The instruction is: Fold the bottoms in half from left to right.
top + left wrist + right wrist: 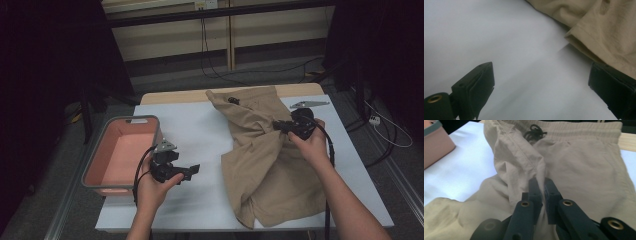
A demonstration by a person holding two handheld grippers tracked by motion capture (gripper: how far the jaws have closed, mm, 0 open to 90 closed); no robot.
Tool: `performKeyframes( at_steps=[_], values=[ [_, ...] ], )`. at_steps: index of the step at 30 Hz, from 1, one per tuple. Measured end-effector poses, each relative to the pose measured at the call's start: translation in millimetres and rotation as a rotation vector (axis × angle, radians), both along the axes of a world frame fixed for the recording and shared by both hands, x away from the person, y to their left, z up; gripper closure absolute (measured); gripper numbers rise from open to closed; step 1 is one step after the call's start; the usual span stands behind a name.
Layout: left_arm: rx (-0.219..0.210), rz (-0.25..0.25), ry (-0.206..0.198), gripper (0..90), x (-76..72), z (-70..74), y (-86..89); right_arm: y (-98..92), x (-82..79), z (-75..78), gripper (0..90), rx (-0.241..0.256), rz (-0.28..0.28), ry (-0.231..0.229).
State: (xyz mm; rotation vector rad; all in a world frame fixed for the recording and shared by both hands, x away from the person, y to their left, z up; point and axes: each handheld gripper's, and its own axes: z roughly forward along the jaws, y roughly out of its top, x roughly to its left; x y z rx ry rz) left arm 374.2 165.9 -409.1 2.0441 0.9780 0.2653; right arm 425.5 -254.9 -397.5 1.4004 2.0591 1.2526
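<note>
Two grippers | right gripper (541, 195) pinching khaki shorts (270, 160) fold | left gripper (541, 82) agape, unladen, just beside hem (584, 46) | grab hem, pull flat.

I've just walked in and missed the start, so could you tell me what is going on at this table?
A person is working on a pair of tan shorts lying crumpled on the white table. The right gripper is shut on a fold of the fabric near the middle of the shorts. The left gripper is open, holding nothing, over the bare table next to the shorts' hem. A pink bin sits at the table's left edge.
</note>
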Motion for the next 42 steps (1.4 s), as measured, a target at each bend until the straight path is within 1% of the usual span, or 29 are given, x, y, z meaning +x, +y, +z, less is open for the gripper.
performKeyframes(
  at_steps=[10,14,17,21,23,28,30,34,42],
  values=[
    [0.002,-0.005,0.004,6.8,0.1,-0.6,-0.8,-19.7,0.9,-11.7,87.0,0.003,-0.044,0.036],
    [-0.001,-0.001,0.001,6.8,0.2,-1.4,-0.9,-27.7,-0.1,-14.9,87.1,-0.015,-0.057,0.041],
    [0.002,-0.004,0.005,6.8,0.5,-1.9,-0.8,-36.3,-1.1,-17.8,87.0,-0.015,-0.076,0.047],
    [0.004,-0.006,0.011,6.8,0.4,-2.3,-1.6,-47.6,-2.1,-22.0,87.0,-0.029,-0.096,0.059],
    [0.004,-0.004,0.01,6.8,0.4,-2.7,-1.8,-52.8,-2.6,-23.7,87.0,-0.027,-0.11,0.066],
    [0.009,-0.004,0.011,6.8,1.1,-3.5,-1.2,-66.0,-3.5,-30.0,86.9,-0.049,-0.135,0.08],
    [0.009,-0.007,0.012,6.8,1.3,-4.2,-1.7,-70.7,-3.8,-32.8,86.9,-0.045,-0.146,0.086],
    [0.008,-0.008,0.013,6.8,1.3,-4.5,-2.1,-74.9,-3.2,-35.1,86.7,-0.042,-0.151,0.089],
    [0.008,-0.007,0.013,6.8,1.4,-4.5,-1.1,-78.0,0.3,-39.7,86.1,-0.076,-0.167,0.096]
  ],
)
